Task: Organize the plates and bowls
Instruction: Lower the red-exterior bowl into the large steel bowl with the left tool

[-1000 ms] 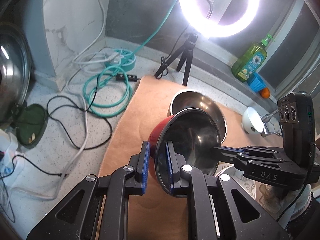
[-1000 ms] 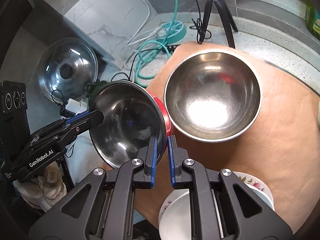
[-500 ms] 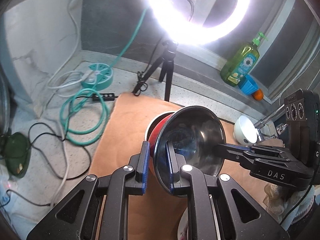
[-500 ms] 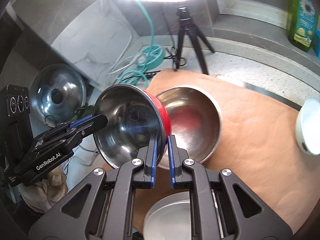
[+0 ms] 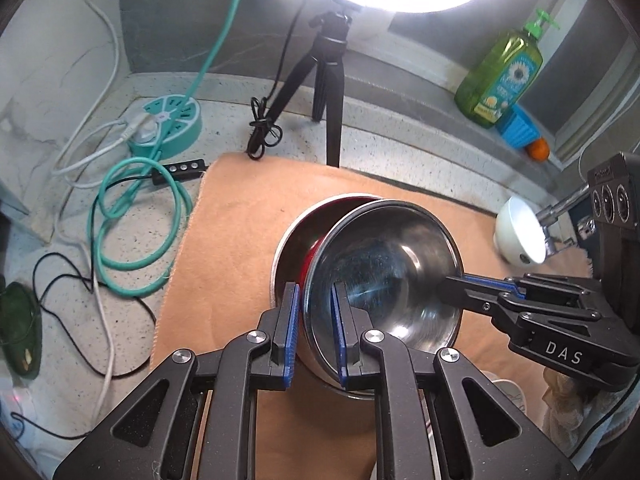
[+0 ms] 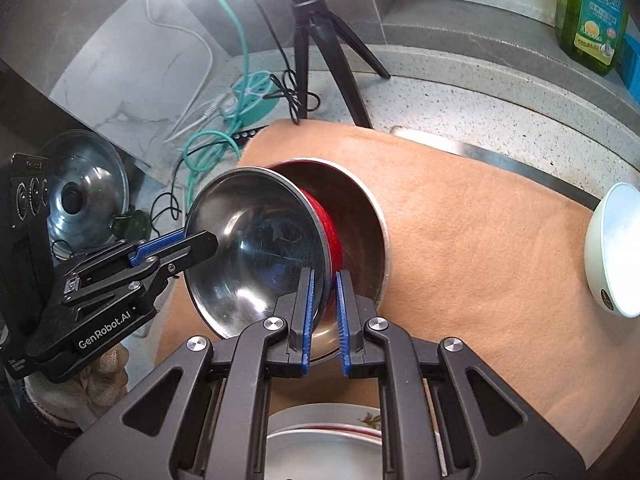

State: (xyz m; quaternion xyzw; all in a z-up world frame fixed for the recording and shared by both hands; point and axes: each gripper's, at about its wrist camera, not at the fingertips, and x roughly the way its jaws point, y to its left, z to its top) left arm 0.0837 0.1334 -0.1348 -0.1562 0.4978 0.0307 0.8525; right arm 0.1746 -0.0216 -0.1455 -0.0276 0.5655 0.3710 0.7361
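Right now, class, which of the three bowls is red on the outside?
The red-sided steel bowl, pinched at its rim by both grippers and tilted into the plain steel bowl on the mat. The third, a white bowl, lies apart.

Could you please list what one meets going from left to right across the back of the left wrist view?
Teal power strip → black tripod → green soap bottle → blue cup → orange.

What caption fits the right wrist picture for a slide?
Both tongs grip the rim of a red bowl, tilting it into a steel bowl on an orange cloth.
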